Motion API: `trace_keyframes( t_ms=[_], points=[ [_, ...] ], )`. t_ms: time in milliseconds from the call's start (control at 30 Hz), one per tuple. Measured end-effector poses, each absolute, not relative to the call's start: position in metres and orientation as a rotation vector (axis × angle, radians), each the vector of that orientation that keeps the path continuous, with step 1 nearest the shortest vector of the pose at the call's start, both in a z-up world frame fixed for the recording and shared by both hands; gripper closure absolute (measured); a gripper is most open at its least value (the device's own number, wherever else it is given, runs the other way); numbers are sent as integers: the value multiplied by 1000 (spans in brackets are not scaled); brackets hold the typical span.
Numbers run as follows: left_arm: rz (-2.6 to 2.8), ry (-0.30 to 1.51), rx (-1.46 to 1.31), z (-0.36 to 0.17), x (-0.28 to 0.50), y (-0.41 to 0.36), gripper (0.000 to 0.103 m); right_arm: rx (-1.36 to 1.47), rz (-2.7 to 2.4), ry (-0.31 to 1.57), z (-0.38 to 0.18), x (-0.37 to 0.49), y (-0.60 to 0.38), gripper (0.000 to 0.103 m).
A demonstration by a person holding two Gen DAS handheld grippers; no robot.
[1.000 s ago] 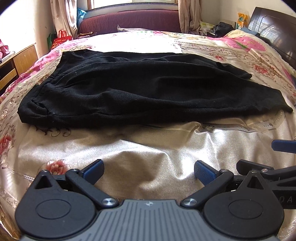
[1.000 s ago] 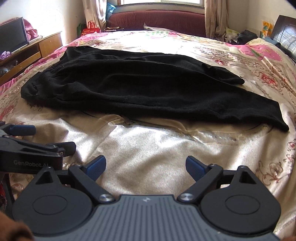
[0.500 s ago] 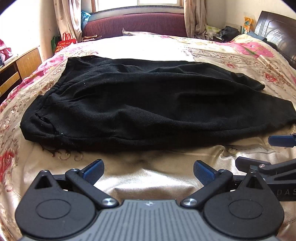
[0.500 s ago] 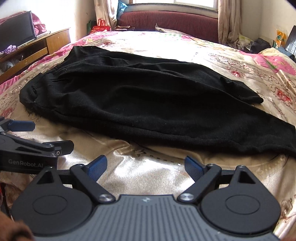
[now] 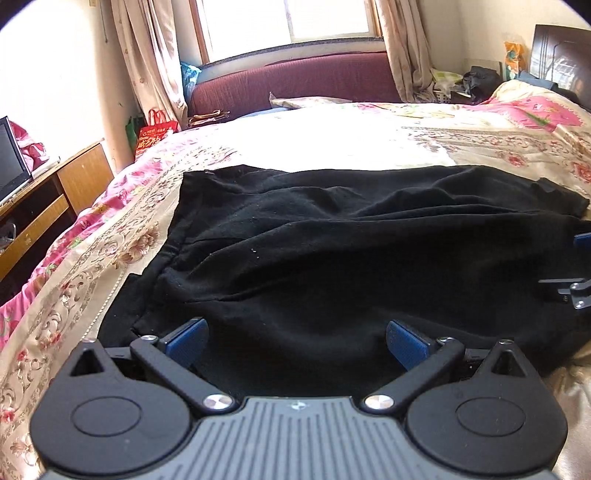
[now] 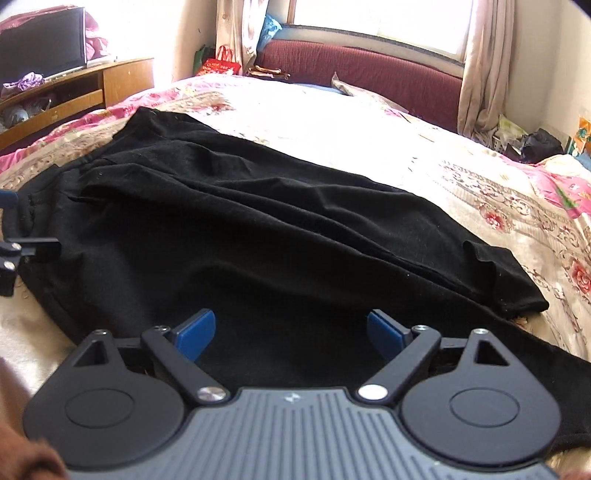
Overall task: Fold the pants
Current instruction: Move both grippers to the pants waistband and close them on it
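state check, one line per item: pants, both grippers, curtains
pants: spread flat on the bed, wrinkled, one leg over the other, not yet folded
left gripper: open, over the near edge of the pants, holding nothing
right gripper: open, over the pants, holding nothing
curtains: drawn aside

Daylight is entering through the window (image 5: 291,18) at the far wall and overexposing the bedspread (image 5: 332,140) beneath it to near white in both views. The black pants (image 6: 258,236) are rendering as a dark mass with faint folds. Fisheye distortion is curving the edges, and dark vignetting is clipping the upper corners.
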State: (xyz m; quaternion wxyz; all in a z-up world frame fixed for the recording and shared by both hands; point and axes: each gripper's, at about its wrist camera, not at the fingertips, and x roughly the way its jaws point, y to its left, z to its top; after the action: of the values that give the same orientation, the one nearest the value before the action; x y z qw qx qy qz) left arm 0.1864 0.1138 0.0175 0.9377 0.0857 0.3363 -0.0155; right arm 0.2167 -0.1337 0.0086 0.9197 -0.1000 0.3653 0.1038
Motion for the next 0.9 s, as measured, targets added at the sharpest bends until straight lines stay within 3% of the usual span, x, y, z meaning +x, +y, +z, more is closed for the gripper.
trace_keyframes(
  t_ms=[133,267,900],
  points=[
    [-53,731,200,4,202,124,0,-199,255,832,-2,226,-139,21],
    [-141,704,327,-1,185,131,0,-168,398,843,2,206,-139,21],
    [-305,730,556,-29,169,181,0,-590,694,746,-20,180,-35,21]
  ],
)
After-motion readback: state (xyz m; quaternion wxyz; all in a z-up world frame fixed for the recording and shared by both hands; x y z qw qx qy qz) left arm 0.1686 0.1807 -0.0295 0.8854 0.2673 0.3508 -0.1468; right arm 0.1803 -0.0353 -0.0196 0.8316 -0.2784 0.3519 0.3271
